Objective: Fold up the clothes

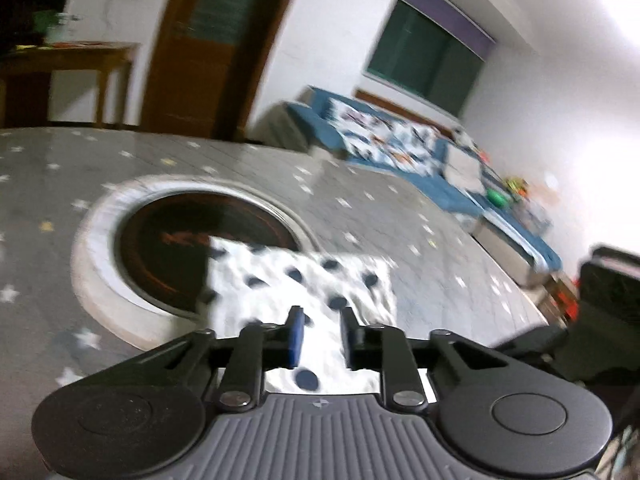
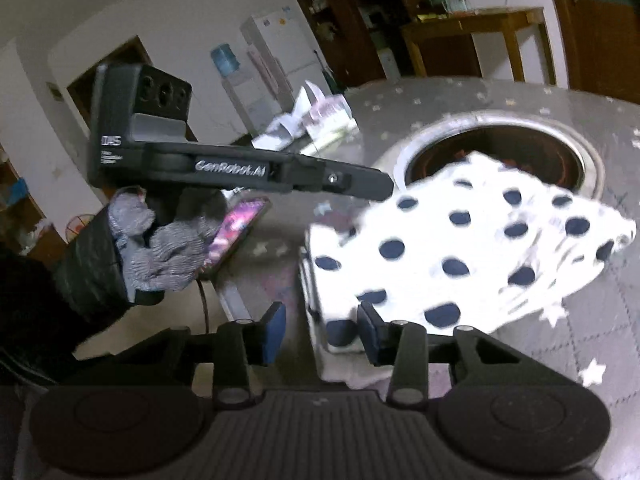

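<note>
A white cloth with dark dots (image 1: 304,284) lies folded on the grey star-patterned table (image 1: 360,184), its far edge over a round sunken opening. My left gripper (image 1: 322,336) has its blue pads close together with the cloth between them. In the right wrist view the left gripper (image 2: 382,188) is side-on, held by a gloved hand (image 2: 168,248), with its tip at the upper-left edge of the cloth (image 2: 460,240). My right gripper (image 2: 322,330) is open, its fingers either side of the cloth's near corner.
The round opening with a metal rim (image 2: 592,152) sits mid-table, dark inside. A phone (image 2: 236,232) lies left of the cloth, with a cable beside it. Plastic bags (image 2: 316,120) sit at the far table edge. A blue sofa (image 1: 400,148) stands beyond.
</note>
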A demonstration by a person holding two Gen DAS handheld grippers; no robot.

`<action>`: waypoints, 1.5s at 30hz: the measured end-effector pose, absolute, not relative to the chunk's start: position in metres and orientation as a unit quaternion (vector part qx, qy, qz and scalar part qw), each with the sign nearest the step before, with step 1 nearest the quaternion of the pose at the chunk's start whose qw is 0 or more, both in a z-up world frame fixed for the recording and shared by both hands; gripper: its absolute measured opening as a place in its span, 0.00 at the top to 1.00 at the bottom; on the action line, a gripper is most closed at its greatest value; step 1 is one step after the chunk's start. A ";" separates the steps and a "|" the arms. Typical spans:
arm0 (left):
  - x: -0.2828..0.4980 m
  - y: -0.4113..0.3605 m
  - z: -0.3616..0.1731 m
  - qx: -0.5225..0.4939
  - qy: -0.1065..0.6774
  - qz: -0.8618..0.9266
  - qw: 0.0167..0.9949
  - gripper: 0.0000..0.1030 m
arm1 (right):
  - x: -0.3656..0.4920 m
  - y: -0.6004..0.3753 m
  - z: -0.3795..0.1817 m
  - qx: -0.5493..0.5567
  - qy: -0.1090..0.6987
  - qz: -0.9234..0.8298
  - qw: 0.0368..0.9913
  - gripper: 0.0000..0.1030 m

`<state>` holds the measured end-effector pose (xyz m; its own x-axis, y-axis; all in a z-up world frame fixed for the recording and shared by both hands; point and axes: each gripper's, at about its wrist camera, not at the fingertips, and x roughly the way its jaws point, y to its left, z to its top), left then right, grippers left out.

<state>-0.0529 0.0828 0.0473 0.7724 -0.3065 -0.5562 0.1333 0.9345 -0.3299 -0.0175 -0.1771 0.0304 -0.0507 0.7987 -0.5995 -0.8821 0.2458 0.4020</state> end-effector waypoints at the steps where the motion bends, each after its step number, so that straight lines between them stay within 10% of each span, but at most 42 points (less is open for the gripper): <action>1: -0.053 0.079 0.042 -0.132 0.324 -0.123 0.928 0.83 | -0.017 -0.177 0.028 -0.057 0.394 0.609 0.686 0.61; 22: -0.047 0.043 0.013 -0.087 0.379 -0.152 0.909 0.81 | 0.095 -0.163 0.012 -0.091 0.338 0.445 0.824 0.61; 45: -0.039 0.085 0.017 -0.155 0.363 -0.061 0.917 0.69 | 0.115 -0.084 0.003 -0.139 0.345 0.511 0.775 0.61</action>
